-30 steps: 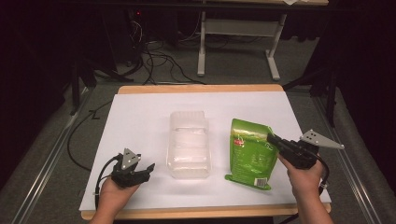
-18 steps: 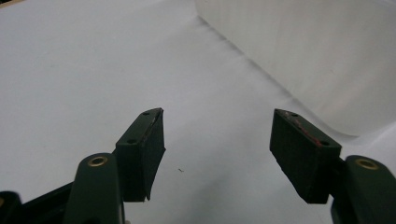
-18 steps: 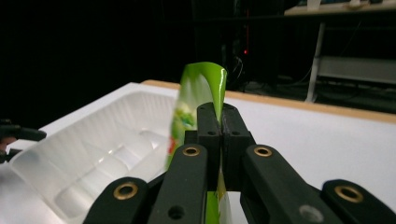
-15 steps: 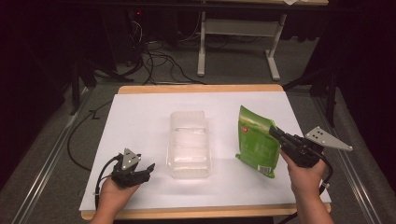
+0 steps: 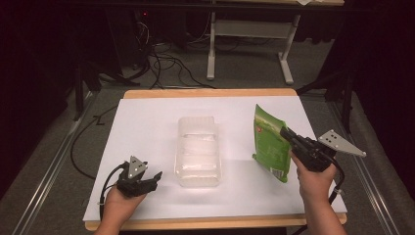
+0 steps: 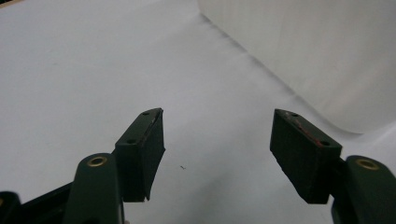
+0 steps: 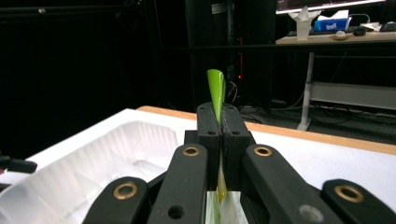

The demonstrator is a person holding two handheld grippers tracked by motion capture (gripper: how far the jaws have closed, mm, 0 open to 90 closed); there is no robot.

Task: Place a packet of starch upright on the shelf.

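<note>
From the high view, the right gripper (image 5: pixel 285 133) has the green pouch (image 5: pixel 268 144) pinched at its right edge and raised on end, its lower corner just at the white table cover (image 5: pixel 147 122), to the right of the clear plastic tray (image 5: pixel 197 151) that sits mid-table. The left gripper (image 5: pixel 152 177) rests low on the cover near the tray's front left corner, holding nothing. The pouch looks flat and glossy, green with a red and white label patch near its top and small print at the bottom. In the left gripper view the jaws stand wide apart over bare cover, with the tray's wall (image 6: pixel 303 56) just beyond to the right. In the right gripper view the jaws are clamped tight on the pouch's thin edge (image 7: pixel 216 88), which rises as a green sliver between them, and the ribbed tray (image 7: pixel 93 163) lies below to the left. If the pouch is headed for the tray, the carry wants a firm pinch and a clean lift over the tray's rim, since a limp, slick bag may swing or slide.
</note>
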